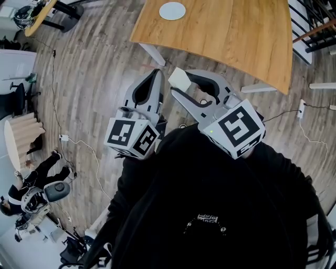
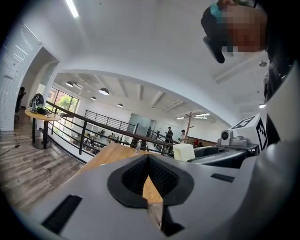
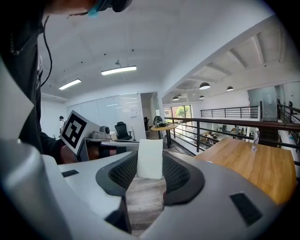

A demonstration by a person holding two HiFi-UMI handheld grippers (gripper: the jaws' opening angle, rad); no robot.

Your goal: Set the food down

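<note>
Overhead, by size: plank floor (image 1: 94,79) under me; wooden table (image 1: 236,37) ahead, its near edge just beyond my jaws. My right gripper (image 1: 178,82) has its fingers clamped on the food, a white block (image 3: 150,158), held in the air over the floor and short of the table. My left gripper (image 1: 156,73) is beside it, tips pressed together, nothing between them. White plate (image 1: 172,10) — on the table's far part, well apart from the block.

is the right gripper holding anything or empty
Holding: the right gripper is shut on a white block, pinched between its jaws.
</note>
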